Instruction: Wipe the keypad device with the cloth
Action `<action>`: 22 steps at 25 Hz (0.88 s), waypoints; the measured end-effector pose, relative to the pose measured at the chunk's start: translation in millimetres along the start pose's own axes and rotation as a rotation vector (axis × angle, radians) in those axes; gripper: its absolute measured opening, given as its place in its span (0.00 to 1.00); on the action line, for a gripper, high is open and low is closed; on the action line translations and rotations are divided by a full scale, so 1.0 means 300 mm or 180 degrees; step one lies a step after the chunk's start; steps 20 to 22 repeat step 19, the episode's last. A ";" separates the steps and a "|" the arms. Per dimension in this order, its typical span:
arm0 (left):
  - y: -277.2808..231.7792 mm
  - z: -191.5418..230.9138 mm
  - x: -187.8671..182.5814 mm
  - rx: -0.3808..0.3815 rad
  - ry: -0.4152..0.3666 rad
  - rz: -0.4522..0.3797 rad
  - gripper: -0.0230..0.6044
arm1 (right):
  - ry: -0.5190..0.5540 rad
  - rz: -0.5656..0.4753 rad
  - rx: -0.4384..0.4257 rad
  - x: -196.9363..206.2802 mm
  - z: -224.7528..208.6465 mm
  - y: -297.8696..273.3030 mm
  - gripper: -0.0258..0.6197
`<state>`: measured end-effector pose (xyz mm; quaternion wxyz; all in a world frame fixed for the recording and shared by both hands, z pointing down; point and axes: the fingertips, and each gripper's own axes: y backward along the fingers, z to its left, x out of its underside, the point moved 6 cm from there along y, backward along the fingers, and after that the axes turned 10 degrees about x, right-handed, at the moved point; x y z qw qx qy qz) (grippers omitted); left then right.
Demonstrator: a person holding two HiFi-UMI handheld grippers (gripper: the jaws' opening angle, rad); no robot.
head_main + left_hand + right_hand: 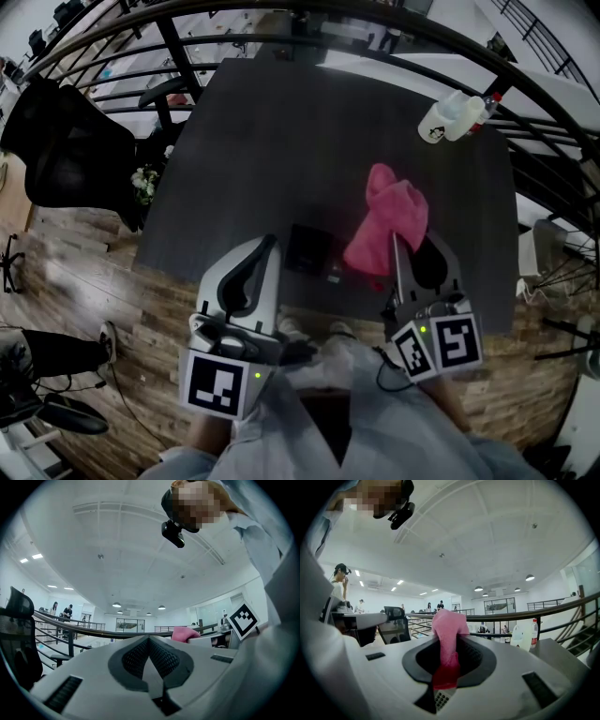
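A small black keypad device (310, 251) lies flat near the front edge of the dark table (281, 141). Just right of it hangs a pink cloth (387, 222), bunched and raised off the table, with my right gripper (395, 240) shut on its lower end. In the right gripper view the cloth (448, 639) stands up between the pads. My left gripper (271, 241) is just left of the device, pointing up and shut with nothing in it. The left gripper view shows its pads (161, 658) meeting, with the cloth (184, 633) beyond them.
A white jug and a plastic bottle (453, 116) stand at the table's far right corner. A black office chair (66, 150) and a small bunch of flowers (143, 184) are left of the table. Curved railings ring the back. Wooden floor lies below the front edge.
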<state>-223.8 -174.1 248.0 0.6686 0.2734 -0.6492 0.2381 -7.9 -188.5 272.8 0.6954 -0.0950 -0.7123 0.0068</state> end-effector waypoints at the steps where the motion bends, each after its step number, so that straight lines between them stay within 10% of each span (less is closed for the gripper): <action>1: 0.001 0.002 0.000 -0.0002 0.0002 -0.0001 0.04 | 0.0000 0.0001 0.0002 0.000 0.001 -0.001 0.15; 22: 0.013 0.025 0.010 -0.0083 0.0021 0.0017 0.04 | 0.0025 0.0062 -0.0099 0.012 0.029 -0.031 0.15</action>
